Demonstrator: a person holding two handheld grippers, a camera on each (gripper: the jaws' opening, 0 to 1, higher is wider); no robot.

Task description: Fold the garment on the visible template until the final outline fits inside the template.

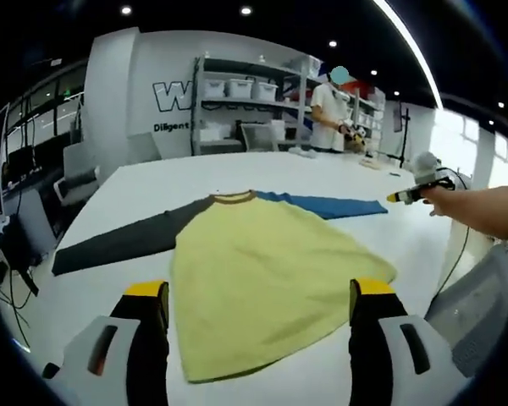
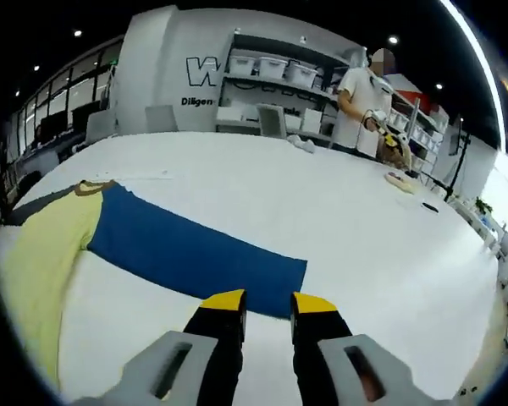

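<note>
Jaws apart both sides; wall lettering (image 2: 201,71) "W", "Diligen".

Left gripper view: camera sits low over the white table (image 1: 237,169), just short of the hem of the yellow-bodied shirt with one grey and one blue sleeve (image 1: 262,262), facing across it toward the shelving at the frame's top.

Right gripper view: camera sits close above the blue sleeve's (image 2: 195,249) cuff, looking along it toward the collar at left.

Shared: shirt, tabletop, shelves, the standing person in white (image 1: 328,114).
</note>
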